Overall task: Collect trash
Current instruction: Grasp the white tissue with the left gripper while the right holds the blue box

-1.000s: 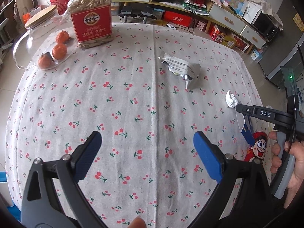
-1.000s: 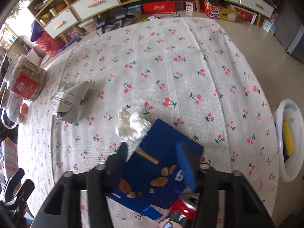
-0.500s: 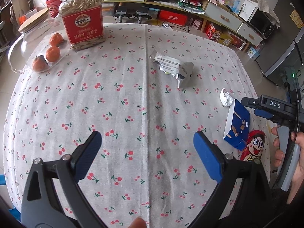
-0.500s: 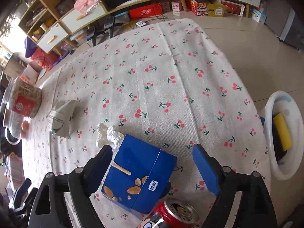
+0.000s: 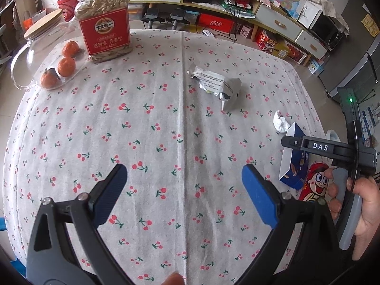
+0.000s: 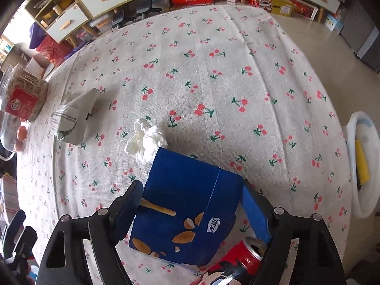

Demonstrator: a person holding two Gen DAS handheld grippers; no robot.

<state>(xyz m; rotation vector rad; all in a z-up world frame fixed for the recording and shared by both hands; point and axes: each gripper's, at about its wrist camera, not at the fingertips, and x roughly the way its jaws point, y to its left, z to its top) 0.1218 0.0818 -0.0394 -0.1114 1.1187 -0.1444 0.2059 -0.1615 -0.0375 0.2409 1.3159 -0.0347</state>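
Observation:
A blue snack box (image 6: 187, 211) lies on the cherry-print tablecloth (image 6: 213, 76) between the fingers of my right gripper (image 6: 190, 211), whose jaws stand on both its sides, against it. It also shows in the left wrist view (image 5: 293, 163). A crumpled white tissue (image 6: 146, 140) lies just beyond the box, and a silver wrapper (image 6: 76, 116) farther left. A red can (image 6: 239, 261) lies under the box's near corner. My left gripper (image 5: 184, 197) is open and empty over the near middle of the table.
A white bin (image 6: 362, 163) with a yellow item stands on the floor right of the table. A seed jar (image 5: 104, 23), a glass jar (image 5: 40, 45) and oranges (image 5: 66, 66) stand at the far left. Shelves line the back wall.
My right gripper opened wide, then came down around the blue box and narrowed onto its sides. My left gripper has stayed open, shifting slightly.

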